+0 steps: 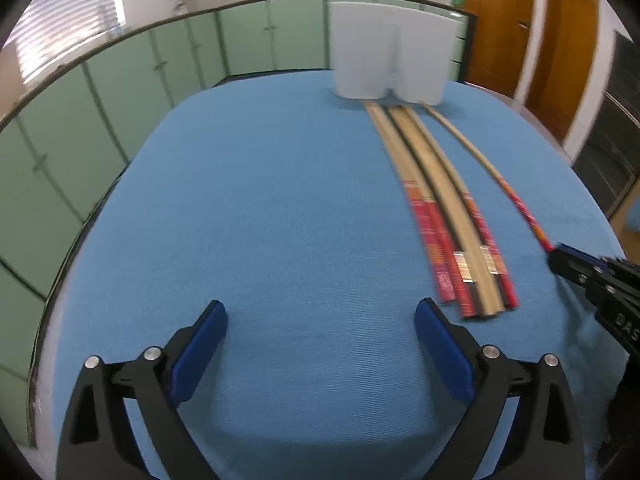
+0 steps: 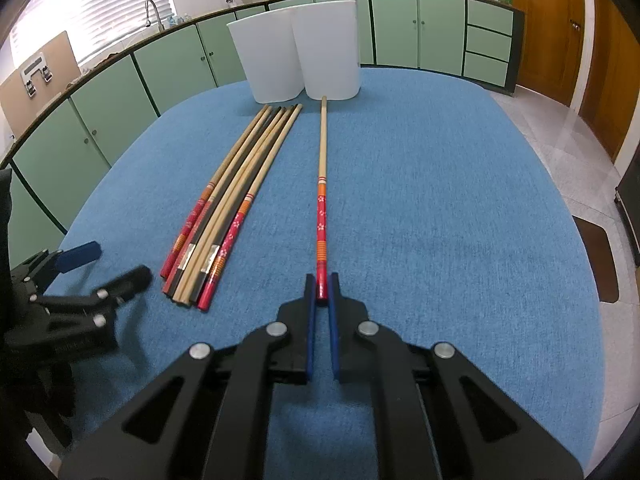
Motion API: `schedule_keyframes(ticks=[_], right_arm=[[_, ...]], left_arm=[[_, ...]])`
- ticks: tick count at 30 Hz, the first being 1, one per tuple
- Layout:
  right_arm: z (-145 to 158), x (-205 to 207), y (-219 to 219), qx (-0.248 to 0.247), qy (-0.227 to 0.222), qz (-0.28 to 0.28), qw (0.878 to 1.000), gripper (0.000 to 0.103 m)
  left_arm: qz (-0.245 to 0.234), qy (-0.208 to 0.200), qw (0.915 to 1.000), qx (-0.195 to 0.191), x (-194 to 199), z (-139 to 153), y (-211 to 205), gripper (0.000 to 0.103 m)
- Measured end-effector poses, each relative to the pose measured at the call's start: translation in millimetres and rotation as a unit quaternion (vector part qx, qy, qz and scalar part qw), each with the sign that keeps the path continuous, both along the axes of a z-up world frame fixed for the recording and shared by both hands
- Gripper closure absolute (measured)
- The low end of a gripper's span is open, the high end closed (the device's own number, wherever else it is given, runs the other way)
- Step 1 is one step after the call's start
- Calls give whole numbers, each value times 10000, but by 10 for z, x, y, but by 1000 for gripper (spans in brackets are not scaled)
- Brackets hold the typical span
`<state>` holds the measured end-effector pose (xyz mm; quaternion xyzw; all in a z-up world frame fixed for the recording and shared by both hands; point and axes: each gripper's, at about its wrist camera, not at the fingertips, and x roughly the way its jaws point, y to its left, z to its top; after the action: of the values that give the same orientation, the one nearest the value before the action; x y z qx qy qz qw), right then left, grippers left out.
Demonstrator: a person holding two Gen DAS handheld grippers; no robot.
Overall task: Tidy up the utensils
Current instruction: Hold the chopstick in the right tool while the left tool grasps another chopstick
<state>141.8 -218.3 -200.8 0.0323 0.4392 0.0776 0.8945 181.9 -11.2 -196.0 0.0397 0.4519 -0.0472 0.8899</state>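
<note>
Two white containers (image 2: pixel 304 60) stand side by side at the twelve o'clock edge of the blue-covered desk (image 2: pixel 440 200), touching each other. From the right wrist view, a single chopstick (image 2: pixel 322 184) lies straight along the desk, its pale tip just short of the right-hand container and its red, flower-patterned end caught between the blue pads of the right hand-held gripper (image 2: pixel 322 292), whose jaws are closed on it. A bundle of chopsticks (image 2: pixel 228 204) (some red-ended, some plain wood, one or two dark) lies on the cloth at about ten o'clock from that grip, fanning toward the containers and apart from the single stick. The left hand-held gripper (image 1: pixel 320 320) hovers at about nine o'clock, jaws spread wide with nothing between its pads; in its own view the bundle sits at about one o'clock, just beyond its right finger. Green cabinets (image 2: pixel 400 28) line the room behind
</note>
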Motion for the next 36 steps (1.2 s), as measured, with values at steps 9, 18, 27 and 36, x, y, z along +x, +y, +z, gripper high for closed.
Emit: schedule_keyframes(ticks=[9, 18, 27, 36], right_arm=[[1, 1, -49, 76, 23, 31, 10000, 99], [-1, -3, -53, 121, 25, 33, 9999, 99], [-5, 1, -78, 121, 31, 30, 9999, 99], [-12, 1, -59, 61, 15, 84, 9999, 95]], left_arm=[[-531, -83, 9984, -198, -81, 63, -126, 11], [-589, 10, 9982, -127, -10, -12, -302, 11], [-364, -33, 9992, -143, 54, -4, -296, 22], [-498, -157, 9982, -291, 19, 27, -374, 73]])
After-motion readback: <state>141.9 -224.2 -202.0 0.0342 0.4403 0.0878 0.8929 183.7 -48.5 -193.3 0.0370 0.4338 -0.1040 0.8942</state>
